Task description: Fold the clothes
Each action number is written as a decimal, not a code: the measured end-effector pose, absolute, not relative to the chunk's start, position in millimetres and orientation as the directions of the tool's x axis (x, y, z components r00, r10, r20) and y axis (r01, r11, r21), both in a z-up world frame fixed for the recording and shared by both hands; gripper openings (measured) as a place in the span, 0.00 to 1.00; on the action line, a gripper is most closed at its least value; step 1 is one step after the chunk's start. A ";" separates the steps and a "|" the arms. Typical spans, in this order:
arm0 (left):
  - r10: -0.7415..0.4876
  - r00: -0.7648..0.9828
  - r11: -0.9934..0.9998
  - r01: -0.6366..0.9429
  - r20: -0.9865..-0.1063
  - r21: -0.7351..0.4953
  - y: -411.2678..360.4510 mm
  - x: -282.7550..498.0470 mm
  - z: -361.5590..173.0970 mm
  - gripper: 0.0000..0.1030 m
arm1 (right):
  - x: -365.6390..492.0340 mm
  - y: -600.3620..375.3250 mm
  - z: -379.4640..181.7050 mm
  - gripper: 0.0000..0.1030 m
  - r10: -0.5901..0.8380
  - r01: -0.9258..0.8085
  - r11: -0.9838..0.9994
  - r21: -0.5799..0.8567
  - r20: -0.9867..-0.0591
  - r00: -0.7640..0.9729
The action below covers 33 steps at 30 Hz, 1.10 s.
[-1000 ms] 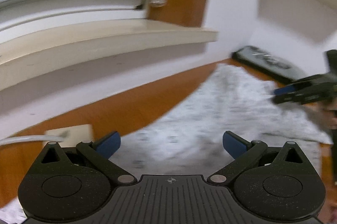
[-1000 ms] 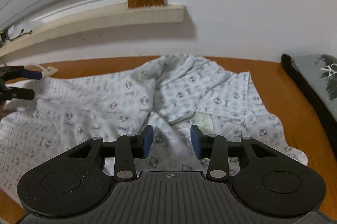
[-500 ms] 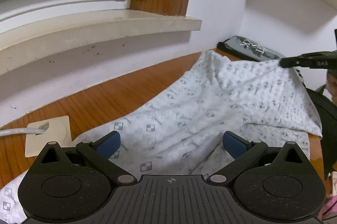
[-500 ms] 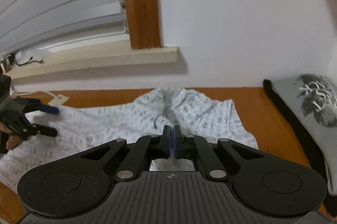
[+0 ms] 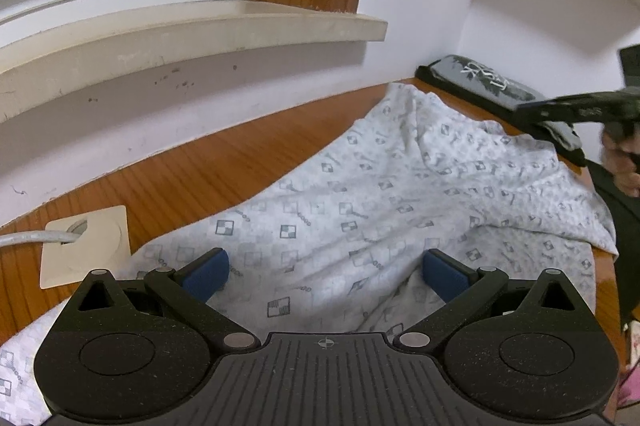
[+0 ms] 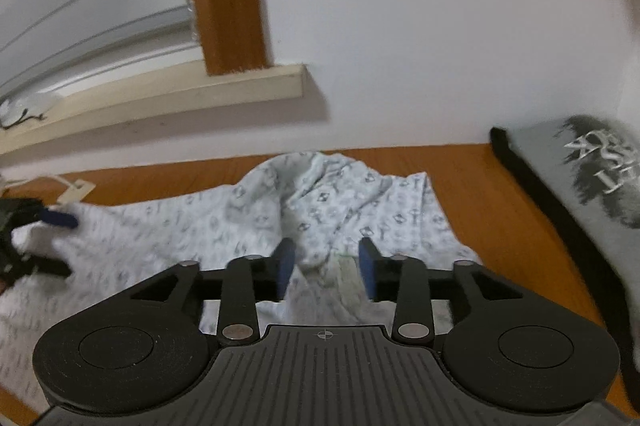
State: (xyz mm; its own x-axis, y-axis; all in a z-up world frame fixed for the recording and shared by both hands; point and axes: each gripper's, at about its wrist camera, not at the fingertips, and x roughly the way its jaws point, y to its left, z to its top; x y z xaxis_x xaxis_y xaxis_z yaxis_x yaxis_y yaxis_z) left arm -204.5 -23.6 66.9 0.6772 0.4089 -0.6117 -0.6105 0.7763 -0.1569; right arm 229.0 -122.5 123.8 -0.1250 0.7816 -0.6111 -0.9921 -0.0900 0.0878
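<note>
Left wrist view: camera behind own black two-finger gripper, tilted down, close over white patterned garment on orange-brown wooden tabletop, facing cream window sill and white wall; other gripper enters at right edge

Right wrist view: behind own black gripper, tilted down, blurred, facing same garment, same sill; other gripper at left edge

Shared: garment, tabletop, sill, folded grey printed cloth
</note>
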 end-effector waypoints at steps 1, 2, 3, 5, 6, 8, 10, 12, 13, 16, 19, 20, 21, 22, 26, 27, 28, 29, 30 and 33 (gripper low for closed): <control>0.410 0.676 0.778 -0.609 -0.612 -0.153 -24.1 -204.2 66.8 1.00 | 227.5 -113.0 118.1 0.37 0.778 -0.991 -0.090 0.101 -0.614 -0.134; 0.410 0.675 0.779 -0.609 -0.613 -0.149 -24.6 -203.8 66.7 1.00 | 225.7 -105.0 113.1 0.37 0.774 -0.988 -0.094 0.118 -0.616 -0.148; 0.410 0.674 0.781 -0.608 -0.614 -0.146 -25.1 -203.5 66.5 1.00 | 223.8 -98.5 108.9 0.37 0.768 -0.986 -0.102 0.133 -0.619 -0.163; 0.410 0.673 0.781 -0.608 -0.615 -0.145 -25.2 -203.2 66.3 1.00 | 216.4 -85.7 101.3 0.37 0.759 -0.980 -0.129 0.149 -0.622 -0.195; 0.410 0.673 0.781 -0.608 -0.615 -0.145 -25.2 -203.1 66.2 1.00 | 212.2 -81.6 97.4 0.37 0.752 -0.977 -0.149 0.154 -0.623 -0.213; 0.409 0.673 0.781 -0.608 -0.616 -0.145 -25.2 -202.9 66.1 1.00 | 203.2 -77.9 89.8 0.37 0.735 -0.968 -0.192 0.164 -0.629 -0.253; 0.409 0.674 0.780 -0.608 -0.615 -0.148 -25.0 -203.1 66.0 1.00 | 194.5 -79.9 83.1 0.34 0.725 -0.962 -0.225 0.156 -0.633 -0.272; 0.412 0.673 0.776 -0.612 -0.614 -0.151 -24.7 -203.6 66.2 1.00 | 187.9 -87.7 82.9 0.14 0.734 -0.957 -0.257 0.134 -0.618 -0.284; 0.419 0.668 0.771 -0.619 -0.615 -0.147 -24.6 -203.4 66.5 1.00 | 184.6 -91.7 82.9 0.12 0.738 -0.954 -0.273 0.123 -0.609 -0.290; 0.442 0.648 0.760 -0.638 -0.621 -0.124 -25.3 -199.0 69.6 1.00 | 179.1 -110.0 91.4 0.10 0.793 -0.951 -0.293 0.096 -0.532 -0.298; 0.455 0.643 0.756 -0.644 -0.616 -0.114 -25.0 -188.5 77.0 1.00 | 171.4 -125.3 95.8 0.10 0.837 -0.954 -0.300 0.021 -0.473 -0.274; 0.453 0.648 0.759 -0.641 -0.613 -0.117 -24.2 -182.4 80.6 1.00 | 166.7 -126.2 92.6 0.10 0.826 -0.946 -0.324 0.002 -0.488 -0.284; 0.453 0.655 0.762 -0.636 -0.606 -0.118 -23.6 -174.0 85.3 1.00 | 164.2 -125.7 88.7 0.10 0.811 -0.940 -0.342 -0.001 -0.505 -0.295; 0.454 0.662 0.767 -0.631 -0.597 -0.117 -23.2 -164.9 90.3 0.98 | 162.1 -125.3 85.1 0.12 0.797 -0.933 -0.360 -0.003 -0.521 -0.306; 0.427 0.697 0.808 -0.580 -0.576 -0.104 -19.9 -115.9 106.7 0.88 | 170.0 -128.4 84.7 0.17 0.777 -0.923 -0.385 0.025 -0.531 -0.339; 0.416 0.704 0.817 -0.567 -0.575 -0.104 -18.4 -103.0 108.7 0.85 | 172.2 -129.3 84.8 0.18 0.772 -0.920 -0.391 0.033 -0.532 -0.347; 0.405 0.711 0.826 -0.554 -0.575 -0.103 -16.9 -90.2 110.6 0.80 | 178.7 -132.1 87.7 0.24 0.775 -0.921 -0.388 0.046 -0.525 -0.352; 0.394 0.718 0.835 -0.541 -0.574 -0.103 -15.4 -77.3 112.6 0.76 | 185.1 -134.8 90.5 0.29 0.778 -0.921 -0.384 0.059 -0.517 -0.357; 0.386 0.723 0.841 -0.531 -0.573 -0.104 -13.5 -66.4 112.7 0.76 | 192.5 -137.6 92.6 0.32 0.783 -0.923 -0.378 0.066 -0.509 -0.357; 0.370 0.732 0.847 -0.518 -0.573 -0.115 -7.5 -41.8 107.9 0.76 | 215.7 -138.9 98.0 0.34 0.800 -0.935 -0.344 0.088 -0.494 -0.341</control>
